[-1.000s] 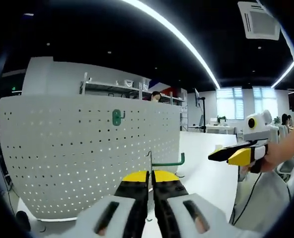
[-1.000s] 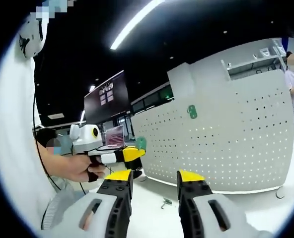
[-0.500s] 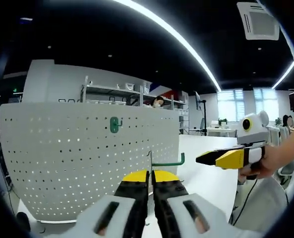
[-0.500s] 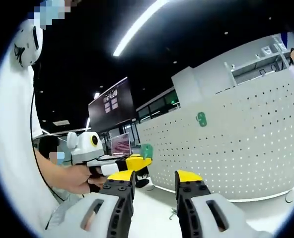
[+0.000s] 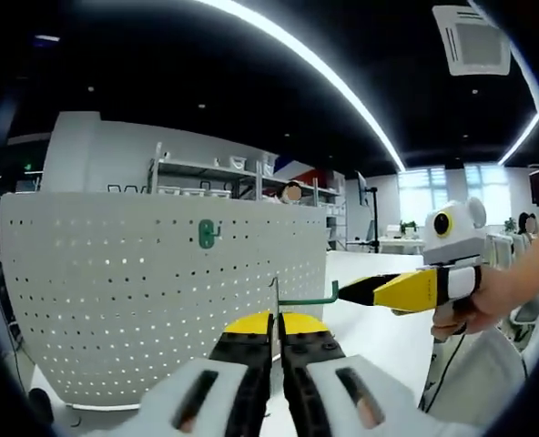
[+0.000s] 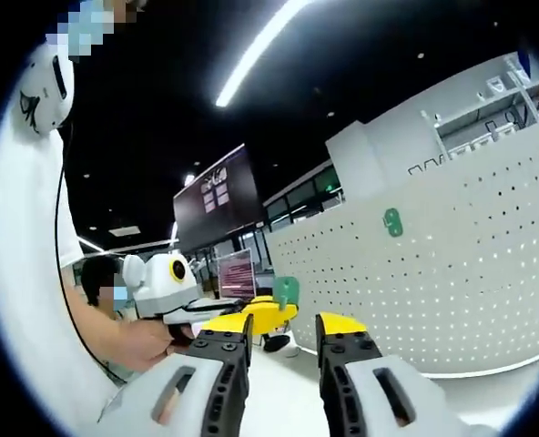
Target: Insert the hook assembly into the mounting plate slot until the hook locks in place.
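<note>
Green wire hook (image 5: 308, 298) sits clenched in my left gripper (image 5: 276, 320) fingers, near the white pegboard (image 5: 142, 300). My right gripper (image 6: 281, 325) hangs released. I should align its prongs squarely with the holes before pushing.

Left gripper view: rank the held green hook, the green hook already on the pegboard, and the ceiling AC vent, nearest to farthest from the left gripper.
1. Held green hook: clamped in the left gripper, just above its tips.
2. Mounted green hook: upper middle of the white pegboard, ahead and left.
3. Ceiling AC vent: overhead, upper right.
</note>
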Tool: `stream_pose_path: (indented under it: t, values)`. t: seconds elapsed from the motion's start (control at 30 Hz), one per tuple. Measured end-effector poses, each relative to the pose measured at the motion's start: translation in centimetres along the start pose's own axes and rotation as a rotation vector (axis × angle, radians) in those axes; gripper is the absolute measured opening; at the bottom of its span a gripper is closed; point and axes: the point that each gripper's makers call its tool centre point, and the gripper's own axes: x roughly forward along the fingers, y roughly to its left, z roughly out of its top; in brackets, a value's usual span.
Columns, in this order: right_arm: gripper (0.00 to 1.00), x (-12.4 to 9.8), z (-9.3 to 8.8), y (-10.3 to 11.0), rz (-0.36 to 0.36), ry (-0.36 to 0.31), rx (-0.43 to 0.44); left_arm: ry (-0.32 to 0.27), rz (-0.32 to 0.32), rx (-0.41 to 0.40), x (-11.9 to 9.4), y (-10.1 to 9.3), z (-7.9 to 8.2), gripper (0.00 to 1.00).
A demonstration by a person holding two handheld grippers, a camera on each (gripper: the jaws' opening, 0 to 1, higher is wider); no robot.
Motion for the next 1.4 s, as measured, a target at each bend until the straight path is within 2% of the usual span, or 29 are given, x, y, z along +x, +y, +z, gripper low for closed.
stream_pose_path:
  t: [0.2, 0.7, 1.4]
  values:
    - [0.23, 1.3, 0.5, 0.5, 0.023, -0.008, -0.002, -0.009, -0.001, 0.001, 0.0, -0.5, 0.2, 0.02]
    - [0.18, 2.7, 0.5, 0.6, 0.032, -0.014, 0.02, -0.013, 0.003, 0.007, -0.1, -0.9, 0.5, 0.02]
    - [0.07, 3.6, 0.0, 0.7, 0.031, 0.004, 0.003, -0.024, 0.0, -0.001, -0.3, -1.2, 0.7, 0.02]
